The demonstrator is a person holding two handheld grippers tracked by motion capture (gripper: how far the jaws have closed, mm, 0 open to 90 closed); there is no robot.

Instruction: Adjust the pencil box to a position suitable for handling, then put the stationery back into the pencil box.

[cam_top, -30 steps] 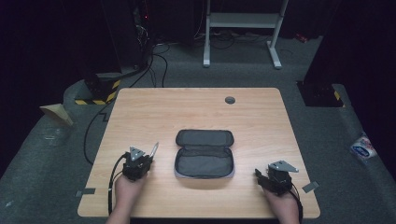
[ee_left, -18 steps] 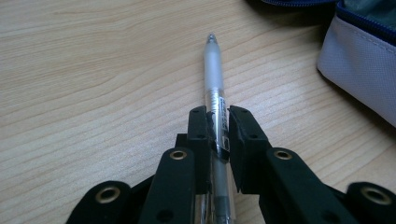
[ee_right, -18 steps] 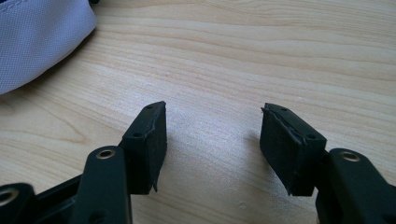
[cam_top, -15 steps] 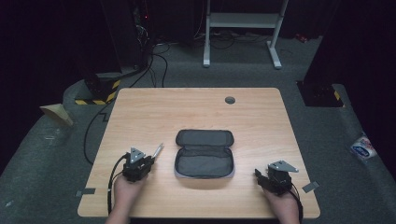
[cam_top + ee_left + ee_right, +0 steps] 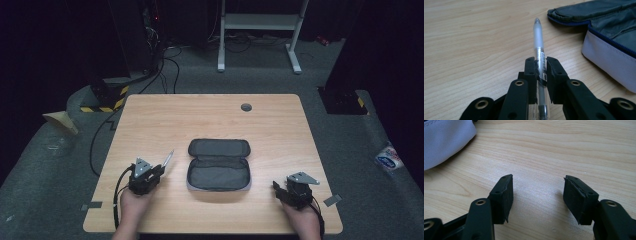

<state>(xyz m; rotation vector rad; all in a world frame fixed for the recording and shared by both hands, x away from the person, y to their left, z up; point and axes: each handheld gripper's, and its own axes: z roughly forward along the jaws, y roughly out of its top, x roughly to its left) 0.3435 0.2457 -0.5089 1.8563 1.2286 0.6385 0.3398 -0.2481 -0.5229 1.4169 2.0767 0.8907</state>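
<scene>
An open grey pencil case (image 5: 219, 164) lies in the middle of the wooden table (image 5: 210, 120), its lid folded back. Left of it my left gripper (image 5: 156, 171) is shut on a clear pen (image 5: 168, 159) that points up and away toward the case. In the left gripper view the pen (image 5: 538, 40) sticks out past the jaws, and the case (image 5: 609, 42) sits to the right. My right gripper (image 5: 278, 189) rests near the table's front right with its jaws open and nothing between them (image 5: 537, 192); a corner of the case (image 5: 444, 142) shows at upper left.
A dark round grommet (image 5: 246, 107) is set in the table near its far edge. Cables (image 5: 165, 65) and a white stand (image 5: 260, 30) are on the floor behind. A yellow-black striped block (image 5: 107, 95) sits off the far left corner.
</scene>
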